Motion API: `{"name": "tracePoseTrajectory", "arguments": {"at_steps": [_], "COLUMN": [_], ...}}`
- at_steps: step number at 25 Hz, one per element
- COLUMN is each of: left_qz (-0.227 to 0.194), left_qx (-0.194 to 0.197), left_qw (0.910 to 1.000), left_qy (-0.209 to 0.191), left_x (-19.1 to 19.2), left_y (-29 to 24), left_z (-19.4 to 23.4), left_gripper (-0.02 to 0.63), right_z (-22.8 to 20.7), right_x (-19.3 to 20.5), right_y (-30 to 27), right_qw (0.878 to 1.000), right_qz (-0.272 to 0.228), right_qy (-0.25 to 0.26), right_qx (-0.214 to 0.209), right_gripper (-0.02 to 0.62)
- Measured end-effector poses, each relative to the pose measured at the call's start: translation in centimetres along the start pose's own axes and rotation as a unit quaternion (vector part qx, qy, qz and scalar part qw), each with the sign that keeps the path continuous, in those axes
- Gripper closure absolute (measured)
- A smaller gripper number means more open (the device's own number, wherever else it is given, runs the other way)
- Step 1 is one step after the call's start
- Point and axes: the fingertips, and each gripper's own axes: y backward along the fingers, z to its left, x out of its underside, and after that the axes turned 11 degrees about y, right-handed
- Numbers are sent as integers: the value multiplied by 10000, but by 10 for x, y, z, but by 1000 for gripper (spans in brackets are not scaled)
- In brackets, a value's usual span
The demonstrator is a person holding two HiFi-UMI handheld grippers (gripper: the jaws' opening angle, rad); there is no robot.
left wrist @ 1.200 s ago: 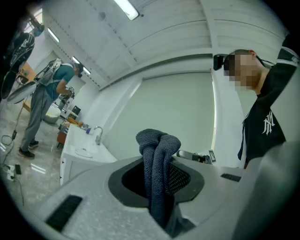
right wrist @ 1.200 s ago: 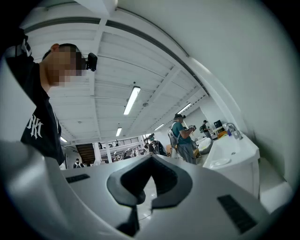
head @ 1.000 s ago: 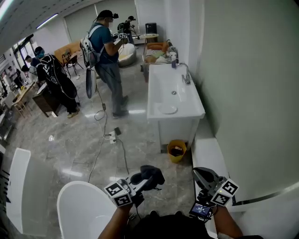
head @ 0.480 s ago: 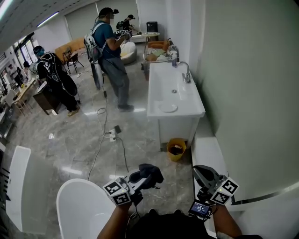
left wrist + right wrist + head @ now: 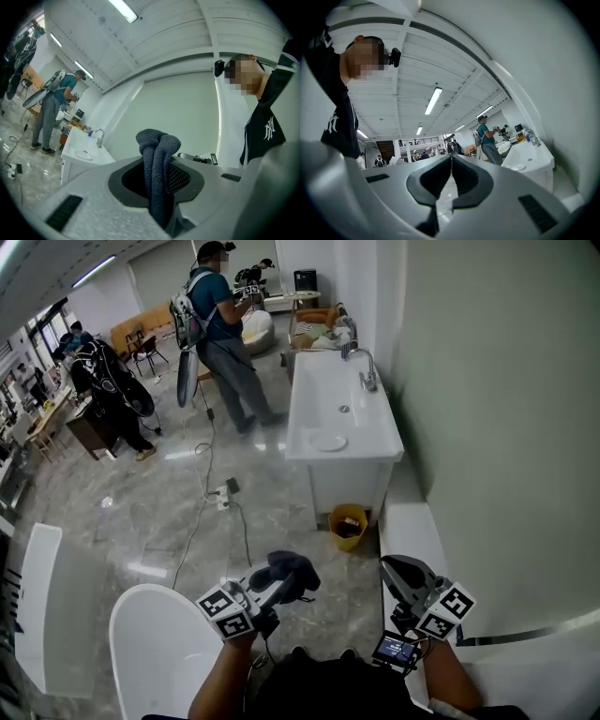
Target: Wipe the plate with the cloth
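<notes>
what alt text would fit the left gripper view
The left hand-held gripper is shut on a folded dark grey cloth that sticks up between its jaws. Far left, a white plate lies on a sink counter.

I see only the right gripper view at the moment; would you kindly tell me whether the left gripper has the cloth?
Observer: Yes, the left gripper is shut on the cloth, which bulges above its jaws.
Operator: Thank you. What is out of my sight low down ahead?
Observer: A yellow bin stands at the near end of the white sink unit.
Operator: Anything else down there?
Observer: A cable with a power strip lies on the floor, left of the bin.
</notes>
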Motion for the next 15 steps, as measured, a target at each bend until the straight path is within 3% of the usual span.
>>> {"name": "tracePoseTrajectory", "arguments": {"at_steps": [8, 15], "left_qz": [-46, -1], "left_qx": [-219, -227], "left_qw": [9997, 9997], "left_qy": [13, 97], "left_x": [16, 16], "left_y": [-19, -36], "left_z": [-8, 19], "left_gripper": [541, 541], "right_z": [-32, -66], "right_x": [10, 20], "right_y": [24, 13], "right_qw": [10000, 9998], "right_qz": [9, 13], "right_qy": [-76, -64], "right_qx": [18, 212], "right_gripper": [591, 591]}}
